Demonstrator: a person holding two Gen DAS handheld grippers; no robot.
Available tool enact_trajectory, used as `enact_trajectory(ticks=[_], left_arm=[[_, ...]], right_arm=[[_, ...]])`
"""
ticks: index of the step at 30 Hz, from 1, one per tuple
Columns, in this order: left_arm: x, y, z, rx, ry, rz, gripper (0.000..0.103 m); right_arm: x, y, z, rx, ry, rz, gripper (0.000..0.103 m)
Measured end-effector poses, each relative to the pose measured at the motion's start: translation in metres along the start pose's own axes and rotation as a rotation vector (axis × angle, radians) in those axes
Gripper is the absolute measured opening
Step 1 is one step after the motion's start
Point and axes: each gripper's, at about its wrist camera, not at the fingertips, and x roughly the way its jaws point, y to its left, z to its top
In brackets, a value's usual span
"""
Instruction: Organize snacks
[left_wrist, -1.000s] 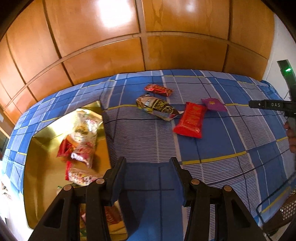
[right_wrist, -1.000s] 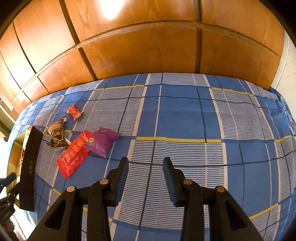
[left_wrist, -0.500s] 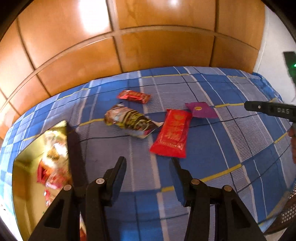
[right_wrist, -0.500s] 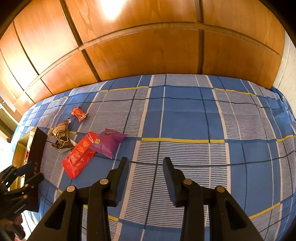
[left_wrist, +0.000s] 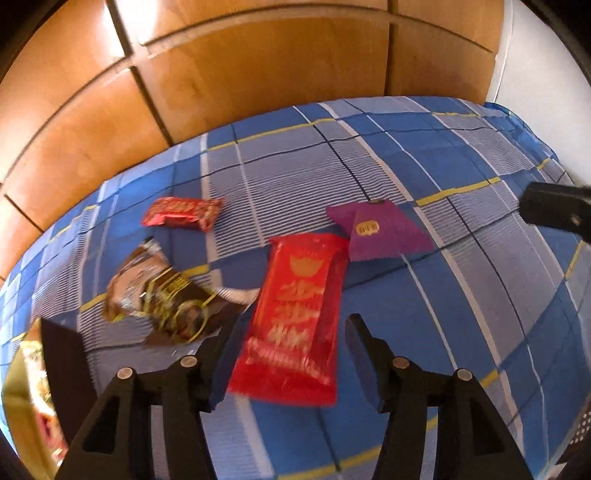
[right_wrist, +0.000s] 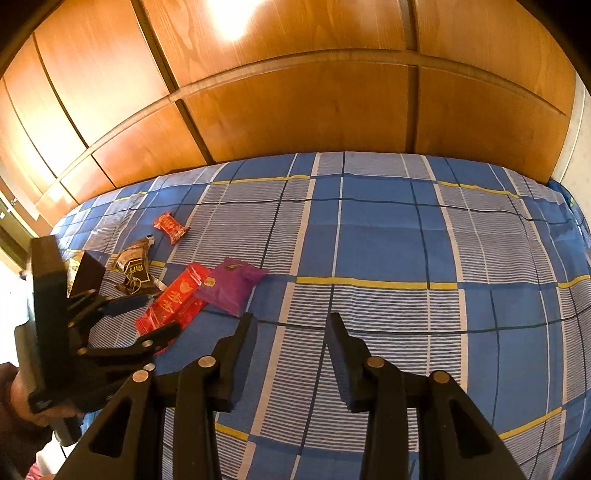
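Several snacks lie on the blue checked bedspread (left_wrist: 480, 314): a long red packet (left_wrist: 295, 317), a purple packet (left_wrist: 376, 230), a brown-gold packet (left_wrist: 162, 295) and a small red packet (left_wrist: 181, 216). My left gripper (left_wrist: 286, 343) is open, its fingers either side of the long red packet's near end, just above it. My right gripper (right_wrist: 291, 347) is open and empty over bare bedspread, right of the snacks. The right wrist view shows the long red packet (right_wrist: 173, 306), the purple packet (right_wrist: 231, 286) and the left gripper (right_wrist: 144, 317).
A gold tray (left_wrist: 18, 398) with snacks in it sits at the left, partly cut off. A wooden panelled wall (right_wrist: 295, 92) runs behind the bed. The bedspread's right half (right_wrist: 443, 258) is bare cloth.
My left gripper has moved right and forward from the gold tray to the long red packet, which now lies between its fingers. The right gripper has barely moved.
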Motion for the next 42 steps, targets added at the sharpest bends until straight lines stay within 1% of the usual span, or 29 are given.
enact_trajectory(ticks=[2, 3, 4, 7, 10, 17, 20, 21, 24, 26, 27, 30, 34, 35, 36, 37, 38, 39, 42], left_arm=[[0.006, -0.003, 0.004, 0.007, 0.002, 0.002, 0.058], [0.01, -0.004, 0.004, 0.01, 0.014, 0.005, 0.048], [0.011, -0.005, 0.002, 0.004, 0.019, 0.001, 0.042], [0.001, -0.008, -0.01, -0.029, 0.004, -0.024, 0.039], [-0.012, -0.013, -0.03, -0.046, 0.004, -0.041, 0.039], [-0.046, -0.012, -0.098, -0.083, -0.03, -0.028, 0.039], [-0.055, -0.008, -0.117, -0.105, -0.046, -0.031, 0.039], [-0.056, -0.007, -0.121, -0.11, -0.054, -0.032, 0.039], [-0.056, -0.005, -0.124, -0.127, -0.061, -0.04, 0.039], [-0.056, -0.004, -0.125, -0.129, -0.064, -0.044, 0.04], [-0.056, -0.004, -0.125, -0.129, -0.069, -0.045, 0.04], [-0.056, -0.003, -0.127, -0.135, -0.078, -0.048, 0.04], [-0.056, -0.002, -0.128, -0.14, -0.087, -0.049, 0.04], [-0.055, -0.002, -0.129, -0.139, -0.089, -0.049, 0.041], [-0.055, -0.002, -0.129, -0.137, -0.092, -0.048, 0.041], [-0.056, -0.002, -0.129, -0.136, -0.095, -0.05, 0.041], [-0.056, -0.002, -0.13, -0.137, -0.098, -0.052, 0.041], [-0.056, -0.001, -0.13, -0.139, -0.102, -0.056, 0.041], [-0.057, -0.001, -0.131, -0.134, -0.11, -0.055, 0.041]], right_arm=[[0.0, 0.001, 0.0, -0.002, 0.001, 0.001, 0.04], [0.001, 0.001, 0.0, -0.002, 0.001, 0.0, 0.04], [0.001, 0.002, -0.001, -0.005, 0.001, 0.0, 0.04], [0.002, 0.004, -0.002, -0.015, 0.005, 0.0, 0.04], [0.006, 0.005, -0.004, -0.018, 0.018, 0.007, 0.04], [0.021, 0.01, -0.013, -0.013, 0.074, 0.032, 0.04], [0.026, 0.013, -0.012, 0.021, 0.088, 0.082, 0.041], [0.027, 0.015, -0.01, 0.035, 0.093, 0.094, 0.045], [0.035, 0.026, 0.003, 0.057, 0.091, 0.125, 0.052], [0.047, 0.035, 0.014, 0.076, 0.108, 0.132, 0.055], [0.053, 0.04, 0.019, 0.076, 0.116, 0.124, 0.056], [0.076, 0.053, 0.034, 0.065, 0.149, 0.06, 0.056], [0.103, 0.061, 0.043, 0.064, 0.21, 0.029, 0.056], [0.11, 0.064, 0.043, 0.055, 0.23, 0.021, 0.051], [0.115, 0.065, 0.041, 0.04, 0.253, 0.008, 0.04], [0.118, 0.068, 0.038, 0.021, 0.263, -0.012, 0.039], [0.116, 0.071, 0.035, -0.007, 0.246, -0.026, 0.038], [0.111, 0.074, 0.031, -0.031, 0.233, -0.027, 0.037], [0.093, 0.073, 0.016, -0.047, 0.209, -0.006, 0.037]])
